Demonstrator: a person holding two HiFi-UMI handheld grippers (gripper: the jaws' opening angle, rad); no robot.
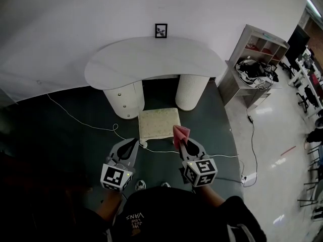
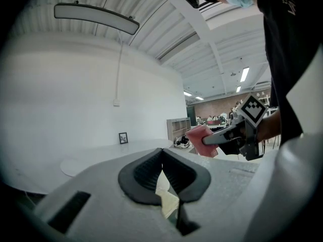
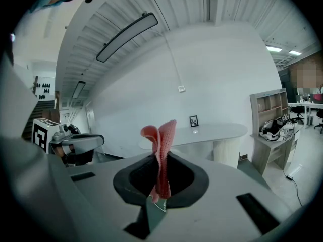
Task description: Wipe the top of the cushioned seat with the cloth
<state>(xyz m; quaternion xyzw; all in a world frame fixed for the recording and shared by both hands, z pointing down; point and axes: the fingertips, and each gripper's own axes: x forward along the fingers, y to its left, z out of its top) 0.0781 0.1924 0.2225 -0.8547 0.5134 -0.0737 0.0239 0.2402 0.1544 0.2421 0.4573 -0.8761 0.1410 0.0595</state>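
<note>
- The right tool (image 1: 182, 143) is clamped on the pink cloth (image 1: 180, 133), held just off the near right corner of the cushioned seat (image 1: 159, 123). The seat stands on the floor, not yet touched.
- The left tool (image 1: 134, 142), off the seat's near left corner, has its jaws pressed together on nothing.
- We judge the grip thin. Only a narrow fold is pinched and the rest stands free, so a hard drag across the cushion could pull the cloth loose or let the tool tips scrape the fabric.
- Nothing steadies the seat, so a push could slide it, and the white cable (image 1: 91, 125) by its near left corner could snag.
- The seat's legs and sides are hidden from us, and the gripper views show at most a sliver of it.
</note>
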